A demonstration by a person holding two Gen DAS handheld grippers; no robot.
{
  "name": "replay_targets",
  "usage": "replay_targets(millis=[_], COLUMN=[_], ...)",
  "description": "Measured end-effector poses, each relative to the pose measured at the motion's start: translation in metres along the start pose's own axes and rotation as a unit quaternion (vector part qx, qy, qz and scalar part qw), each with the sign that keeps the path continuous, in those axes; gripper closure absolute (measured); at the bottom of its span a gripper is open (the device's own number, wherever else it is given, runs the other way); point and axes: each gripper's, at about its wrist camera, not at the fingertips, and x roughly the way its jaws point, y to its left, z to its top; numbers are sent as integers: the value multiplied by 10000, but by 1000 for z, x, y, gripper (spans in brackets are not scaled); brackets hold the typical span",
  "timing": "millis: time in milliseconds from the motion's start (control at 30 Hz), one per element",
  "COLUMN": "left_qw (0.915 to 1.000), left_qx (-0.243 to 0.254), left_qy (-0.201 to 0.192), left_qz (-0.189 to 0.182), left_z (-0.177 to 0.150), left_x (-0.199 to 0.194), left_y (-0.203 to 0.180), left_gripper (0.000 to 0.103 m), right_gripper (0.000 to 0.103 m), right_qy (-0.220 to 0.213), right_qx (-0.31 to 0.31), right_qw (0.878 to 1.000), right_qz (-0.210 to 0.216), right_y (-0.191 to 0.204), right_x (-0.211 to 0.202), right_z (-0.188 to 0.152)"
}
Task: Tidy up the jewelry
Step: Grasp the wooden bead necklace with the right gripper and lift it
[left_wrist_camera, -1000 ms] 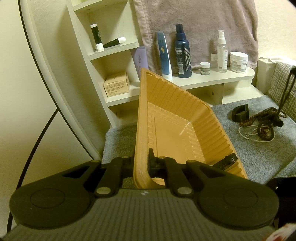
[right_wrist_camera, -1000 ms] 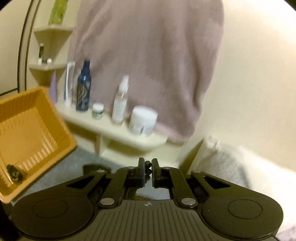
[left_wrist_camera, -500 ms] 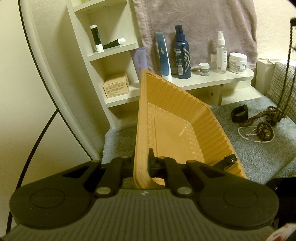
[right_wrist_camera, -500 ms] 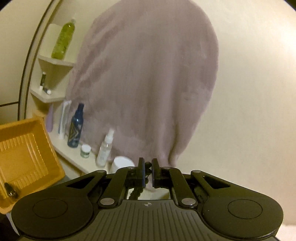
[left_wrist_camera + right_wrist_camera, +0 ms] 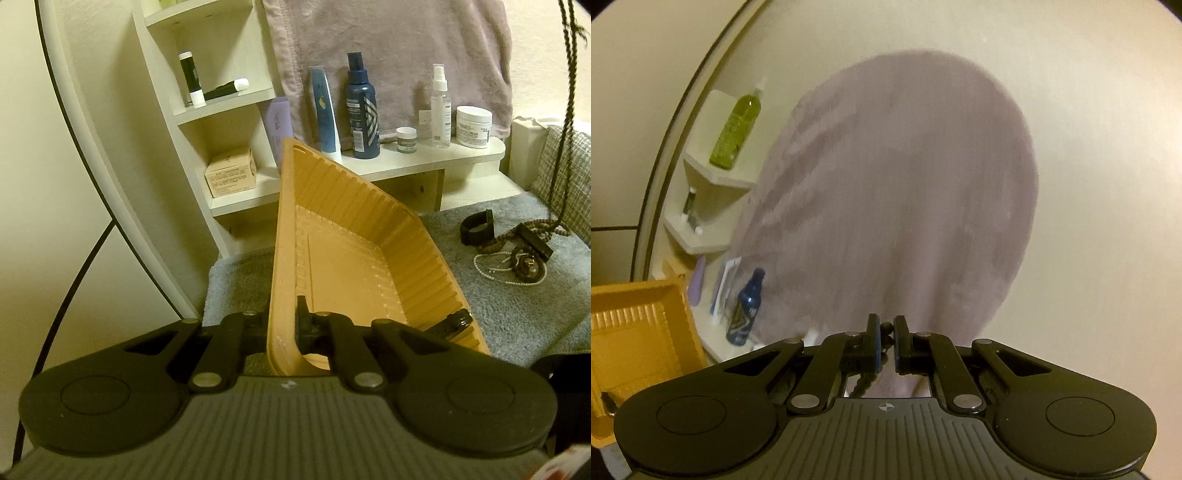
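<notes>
Left hand-held gripper (image 5: 282, 325) is clamped on the near wall of the orange tray (image 5: 369, 236), tipping it up off the grey surface (image 5: 517, 317). Right hand-held gripper (image 5: 885, 341) pinches a dark beaded necklace (image 5: 567, 92) dangling above the jewelry pile (image 5: 517, 254) near the surface's far right corner.

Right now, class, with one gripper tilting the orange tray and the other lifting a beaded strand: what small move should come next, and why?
Probably carry the right gripper sideways over the orange tray, then lower. It is shut on the beaded necklace, which hangs taut above the jewelry pile, while the left gripper holds the tray's rim, tilted open to receive it.
</notes>
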Motion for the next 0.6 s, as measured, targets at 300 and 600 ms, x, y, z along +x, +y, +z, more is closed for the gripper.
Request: replay_targets(millis=[300, 600], left_qw=[10000, 10000], left_qx=[18, 12], left_qy=[5, 11], left_qz=[-6, -15], left_z=[1, 1], left_x=[0, 0], left_y=[0, 0], left_gripper=[96, 97], right_gripper=[96, 97], right_qy=[-354, -899], right_qx=[-329, -501], right_qw=[9988, 9931], right_qz=[119, 566], right_y=[-6, -1], right_x=[-13, -12], right_z=[41, 100])
